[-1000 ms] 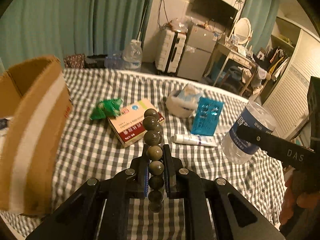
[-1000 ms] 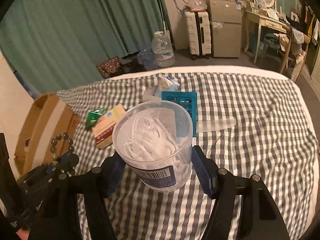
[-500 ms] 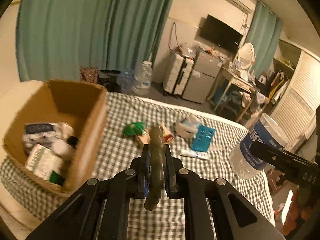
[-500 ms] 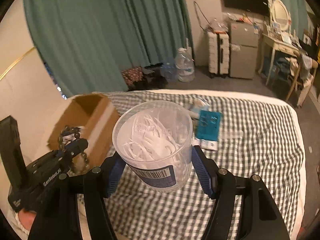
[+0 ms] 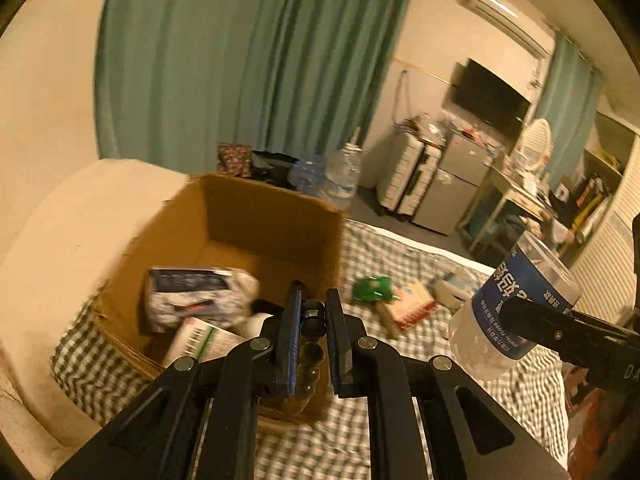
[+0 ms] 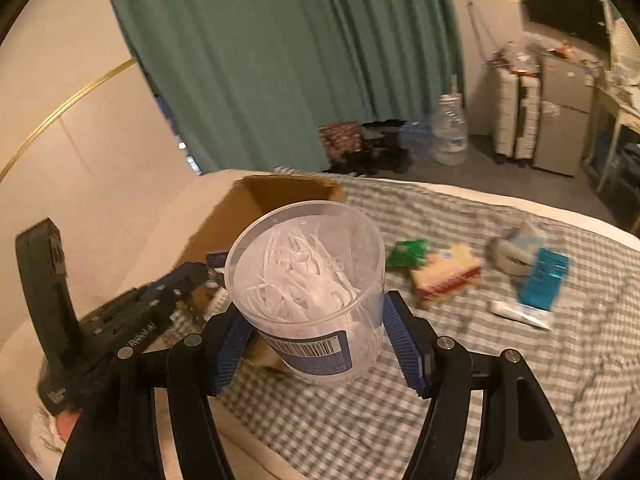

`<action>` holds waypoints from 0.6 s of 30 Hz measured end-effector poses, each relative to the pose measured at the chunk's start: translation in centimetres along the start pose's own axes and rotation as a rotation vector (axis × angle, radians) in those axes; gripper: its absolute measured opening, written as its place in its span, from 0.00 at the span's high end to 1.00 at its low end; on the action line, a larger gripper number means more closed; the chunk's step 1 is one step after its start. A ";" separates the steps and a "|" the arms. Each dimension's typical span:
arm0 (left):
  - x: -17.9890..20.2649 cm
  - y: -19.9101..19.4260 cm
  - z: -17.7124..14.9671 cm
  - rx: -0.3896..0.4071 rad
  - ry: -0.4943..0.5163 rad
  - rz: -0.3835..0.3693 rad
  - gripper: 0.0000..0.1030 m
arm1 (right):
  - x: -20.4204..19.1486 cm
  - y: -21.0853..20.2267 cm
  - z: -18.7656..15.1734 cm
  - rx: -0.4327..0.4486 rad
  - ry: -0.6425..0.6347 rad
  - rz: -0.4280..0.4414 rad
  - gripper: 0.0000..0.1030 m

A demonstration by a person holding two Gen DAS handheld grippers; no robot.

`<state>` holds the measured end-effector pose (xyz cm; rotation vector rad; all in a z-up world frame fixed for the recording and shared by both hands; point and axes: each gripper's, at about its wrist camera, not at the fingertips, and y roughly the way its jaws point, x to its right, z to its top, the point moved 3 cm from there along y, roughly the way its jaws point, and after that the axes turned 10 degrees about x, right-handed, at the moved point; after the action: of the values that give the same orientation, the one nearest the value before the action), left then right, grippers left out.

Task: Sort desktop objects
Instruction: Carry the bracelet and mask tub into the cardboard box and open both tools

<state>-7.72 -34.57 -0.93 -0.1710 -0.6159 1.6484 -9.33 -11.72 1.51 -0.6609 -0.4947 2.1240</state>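
Note:
My left gripper (image 5: 313, 312) is shut on a string of dark green beads (image 5: 311, 344) that hangs between the pads, above the near right corner of an open cardboard box (image 5: 224, 216). The box holds several packets. My right gripper (image 6: 316, 320) is shut on a clear plastic tub (image 6: 308, 280) with a blue label, full of white floss picks. The tub also shows at the right of the left wrist view (image 5: 516, 308). The left gripper shows in the right wrist view (image 6: 176, 288) over the box (image 6: 272, 196).
On the checked cloth (image 6: 480, 380) lie a green packet (image 6: 410, 252), a yellow-and-red box (image 6: 448, 276), a blue blister pack (image 6: 544, 280), a white tube (image 6: 516, 314) and a white wad (image 6: 516, 252). Suitcases, a water jug and curtains stand behind the bed.
Both grippers have swung left toward the cardboard box. The beads now hang over the box's near corner. The tub has come closer to the box. Both grips are unchanged.

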 end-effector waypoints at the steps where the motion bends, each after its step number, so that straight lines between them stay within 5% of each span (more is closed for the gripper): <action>1: -1.0 0.4 0.2 -0.003 -0.007 0.013 0.89 | -0.7 1.0 0.1 -0.008 -0.004 0.012 0.37; 11: -6.9 4.3 -1.0 -0.059 -0.031 0.069 0.85 | -5.3 12.8 1.2 -0.149 -0.001 0.052 0.34; 12: -6.9 4.5 -1.1 -0.064 -0.017 0.080 0.70 | -5.5 13.1 1.4 -0.157 0.010 0.049 0.28; 13: -6.8 4.6 -1.3 -0.069 -0.003 0.093 0.41 | -5.4 13.2 1.9 -0.156 0.025 0.049 0.23; 15: -6.5 4.5 -1.6 -0.069 0.019 0.139 0.08 | -4.6 12.1 2.8 -0.106 0.036 0.057 0.22; 18: -5.5 3.9 -2.0 -0.051 0.023 0.149 0.06 | -3.3 10.3 3.8 -0.053 0.002 0.030 0.21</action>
<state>-9.23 -39.41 -5.78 -0.2778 -0.6409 1.7727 -16.22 -20.71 -0.31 -0.7043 -0.5448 2.1444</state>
